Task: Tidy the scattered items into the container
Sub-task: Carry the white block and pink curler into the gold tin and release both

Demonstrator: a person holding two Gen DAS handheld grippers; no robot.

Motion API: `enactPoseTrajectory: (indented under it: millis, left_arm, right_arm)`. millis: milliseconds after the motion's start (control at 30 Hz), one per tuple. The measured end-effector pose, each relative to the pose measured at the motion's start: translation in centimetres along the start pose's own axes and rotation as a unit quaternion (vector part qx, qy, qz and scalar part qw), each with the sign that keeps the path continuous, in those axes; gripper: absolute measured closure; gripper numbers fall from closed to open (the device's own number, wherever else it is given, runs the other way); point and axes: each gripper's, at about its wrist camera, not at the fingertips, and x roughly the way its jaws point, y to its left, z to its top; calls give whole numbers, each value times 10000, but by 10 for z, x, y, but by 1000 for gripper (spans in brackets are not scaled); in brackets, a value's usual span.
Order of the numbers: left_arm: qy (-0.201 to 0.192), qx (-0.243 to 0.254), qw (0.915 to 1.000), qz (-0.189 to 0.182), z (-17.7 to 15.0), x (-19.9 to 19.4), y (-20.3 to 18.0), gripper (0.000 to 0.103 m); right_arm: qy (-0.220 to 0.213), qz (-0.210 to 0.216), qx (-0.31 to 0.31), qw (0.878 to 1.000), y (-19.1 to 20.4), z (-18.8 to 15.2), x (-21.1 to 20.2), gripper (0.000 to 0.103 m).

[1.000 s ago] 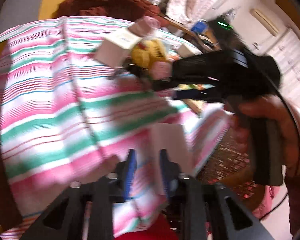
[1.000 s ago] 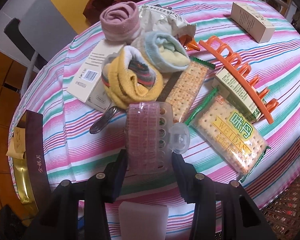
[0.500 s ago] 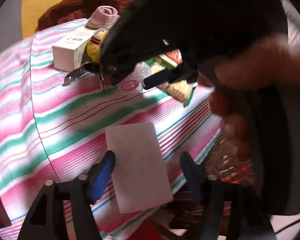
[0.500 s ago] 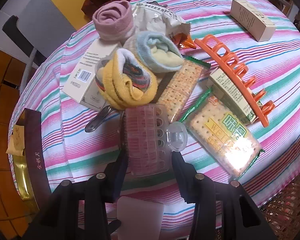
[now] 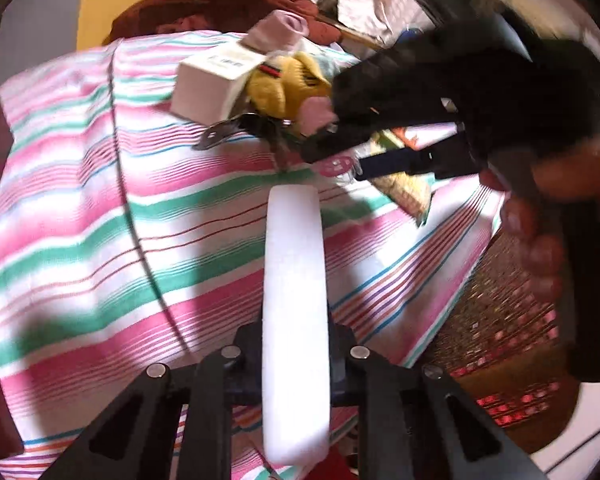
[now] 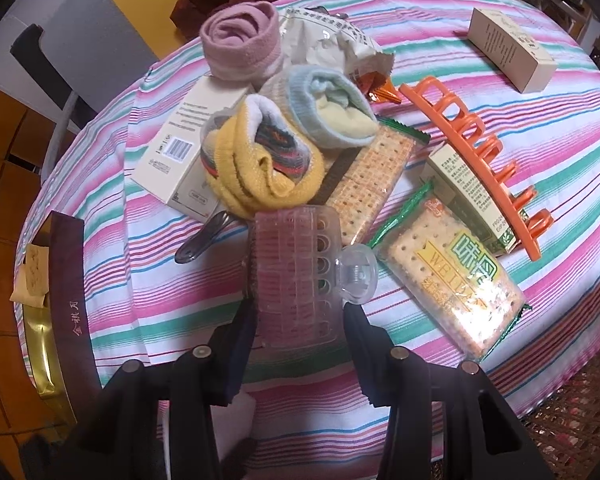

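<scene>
Covering the round table, a striped cloth (image 6: pixel 580 152) lies under left fingers (image 5: pixel 248 356) clamping a white slab (image 5: pixel 294 300), right fingers (image 6: pixel 244 336) a pink roller (image 6: pixel 296 276).

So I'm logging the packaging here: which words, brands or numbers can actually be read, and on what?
"WEIDA": cracker packet, under large Chinese characters.
Gold Chinese characters: dark box; too small to read surely.
Barcode and fine print: white carton, unreadable.
Green carton, far beige box, white pouch: print too small.

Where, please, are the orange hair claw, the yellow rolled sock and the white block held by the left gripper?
orange hair claw (image 6: pixel 476 148), right wrist view, on its long spine.
yellow rolled sock (image 6: pixel 256 176), right wrist view, on its folded yellow cuff.
white block (image 5: pixel 294 300), left wrist view, on its narrow face between the fingers.
</scene>
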Motion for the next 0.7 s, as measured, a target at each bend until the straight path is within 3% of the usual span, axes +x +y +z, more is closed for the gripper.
enactPoseTrajectory:
  millis: [400, 600, 700]
  left_arm:
    - [-344, -367, 9982, -329, -9, -27, 27, 85]
    - [-529, -478, 9965, -443, -11, -54, 39, 85]
    - [-624, -526, 9957, -442, -6, -49, 41, 85]
  right_arm:
    - [-491, -184, -513, 9973, 23, -11, -14, 59]
    - [-544, 183, -503, 9971, 34, -29, -14, 62]
    - [-555, 328, -567, 9963, 45, -41, -13, 62]
